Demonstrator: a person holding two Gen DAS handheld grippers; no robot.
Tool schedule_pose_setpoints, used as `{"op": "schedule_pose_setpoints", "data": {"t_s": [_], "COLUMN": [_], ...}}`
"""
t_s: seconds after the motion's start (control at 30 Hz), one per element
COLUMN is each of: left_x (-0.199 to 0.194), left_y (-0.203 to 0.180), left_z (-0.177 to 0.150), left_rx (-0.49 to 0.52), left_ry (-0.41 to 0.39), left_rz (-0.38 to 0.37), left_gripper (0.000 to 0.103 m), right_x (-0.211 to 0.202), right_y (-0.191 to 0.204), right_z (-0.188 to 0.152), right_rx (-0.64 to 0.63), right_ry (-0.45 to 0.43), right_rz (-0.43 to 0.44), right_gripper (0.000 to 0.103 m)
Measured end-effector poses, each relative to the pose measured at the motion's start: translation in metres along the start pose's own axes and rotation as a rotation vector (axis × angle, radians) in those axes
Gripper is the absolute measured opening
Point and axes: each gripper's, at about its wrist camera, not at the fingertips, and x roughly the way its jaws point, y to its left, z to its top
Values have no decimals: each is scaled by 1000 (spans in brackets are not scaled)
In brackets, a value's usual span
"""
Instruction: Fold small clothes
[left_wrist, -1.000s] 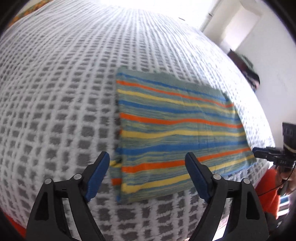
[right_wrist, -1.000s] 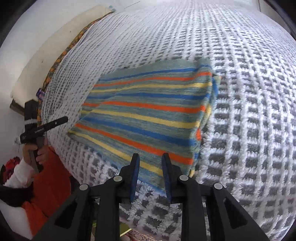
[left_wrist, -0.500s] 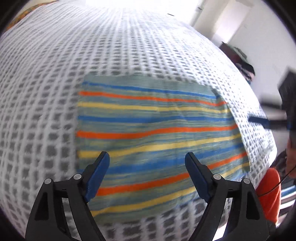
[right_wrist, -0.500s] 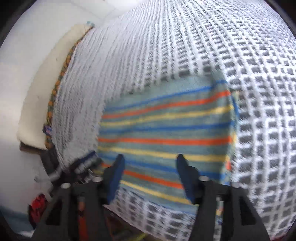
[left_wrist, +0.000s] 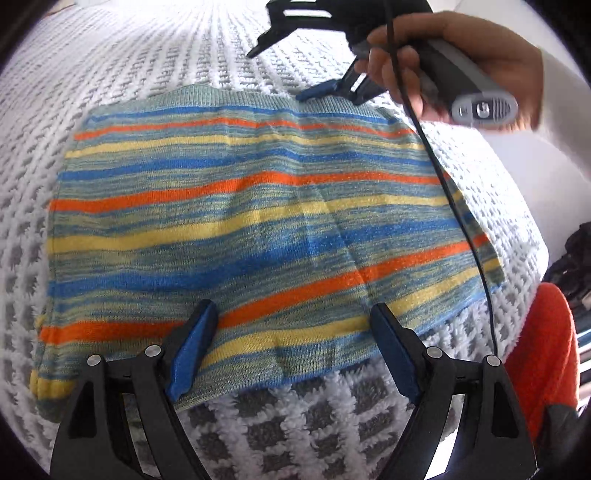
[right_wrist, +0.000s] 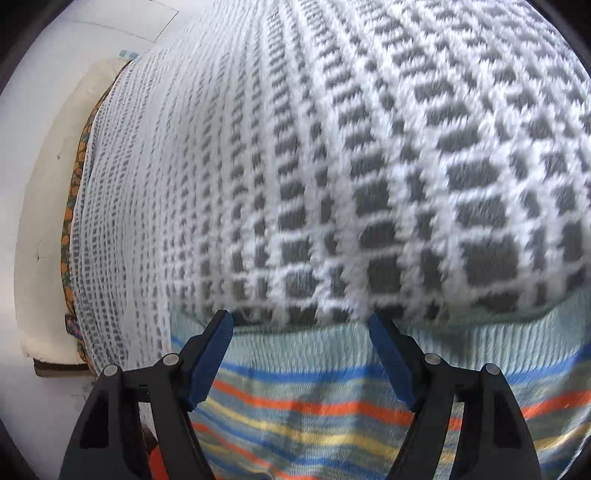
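While striped garment (left_wrist: 258, 229) lies flat, checked blanket (left_wrist: 295, 435) surrounds

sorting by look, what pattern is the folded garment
Blue, orange and yellow stripes on the garment, clearest in left wrist view.

folded knit garment (left_wrist: 251, 236) striped in blue, orange, yellow and grey-green, lying flat as a wide rectangle with stripes running crosswise. near edge just ahead of the left gripper's (left_wrist: 291, 343) spread jaws, far ribbed hem beneath the right gripper's (right_wrist: 299, 350) tips. faint crease slanting through the middle.
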Motion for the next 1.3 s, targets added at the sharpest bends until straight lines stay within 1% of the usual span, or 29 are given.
{"op": "schedule_pose_setpoints", "data": {"t_s": [0.03, 0.07, 0.1, 0.17, 0.2, 0.27, 0.3, 0.33, 0.37, 0.4, 0.5, 0.53, 0.6, 0.67, 0.73, 0.8, 0.87, 0.93, 0.97, 1.0, 1.07, 1.1, 1.17, 1.2, 1.3], "left_x": [-7, -18, -24, -27, -27, -24, -22, -21, -21, -22, -26, -28, -38, -54, -64, -65, -59, -35, -21, -9, -11, -17, -31, -38, -59], "left_y": [3, 5, 8, 10, 11, 6, 2, -1, -4, -6, -10, -12, -11, -9, 2, -3, -10, -19, -22, -26, -35, -37, -37, -36, -29], "left_z": [-1, -7, -10, -15, -16, -16, -16, -16, -17, -17, -23, -25, -28, -36, -31, -24, -18, -12, -15, -21, -22, -22, -21, -22, -22], "left_rx": [-11, -25, -47, -71, -71, -61, -53, -42, -28, -19, -9, -6, -10, -38, -77, -77, -56, -30, -6, 33, 80, 79, 43, 29, -5], "left_ry": [-5, -13, -18, -18, -15, 0, 4, 6, 9, 12, 22, 24, 17, 4, -27, -52, -59, -10, 42, 72, 54, 57, 48, 41, 19], "left_rz": [-14, -30, -50, -66, -64, -45, -33, -22, -12, -4, 14, 18, 8, -13, -50, -49, -19, 32, 69, 124, 159, 152, 107, 92, 76], "left_gripper": [85, 85, 85, 85, 85, 85, 86, 86, 86, 86, 86, 86, 86, 86, 86, 86, 86, 86, 85, 84, 85, 85, 85, 85, 85], "right_x": [-4, -12, -16, -26, -24, -6, 8, 20, 27, 29, 13, 4, -19, -45, -83, -120, -146, -156, -163, -169, -175, -174, -170, -165, -141], "right_y": [1, 3, 6, 15, 17, 14, 13, 12, 13, 13, 12, 10, 5, -2, -19, -57, -98, -124, -138, -151, -172, -181, -196, -201, -199], "right_z": [5, 4, 1, -22, -35, -65, -73, -76, -72, -64, -35, -27, -20, -21, -39, -60, -84, -119, -132, -142, -162, -170, -179, -181, -179], "right_rx": [12, 8, -7, -56, -62, -24, -15, -23, -37, -50, -87, -81, -65, -89, -113, -83, -10, 58, 85, 111, 178, 218, 273, 284, 259], "right_ry": [-4, 9, 36, 121, 168, 297, 346, 372, 344, 283, 81, 36, -6, -33, -70, -100, -120, -138, -146, -150, -162, -162, -149, -135, -81], "right_rz": [15, 49, 80, 111, 112, 108, 110, 103, 78, 62, 37, 37, 54, 91, 88, 77, 89, 117, 135, 154, 206, 243, 313, 331, 314], "right_gripper": [77, 77, 77, 79, 79, 79, 79, 79, 79, 79, 79, 79, 79, 79, 80, 80, 80, 80, 80, 80, 80, 80, 80, 80, 80]}}
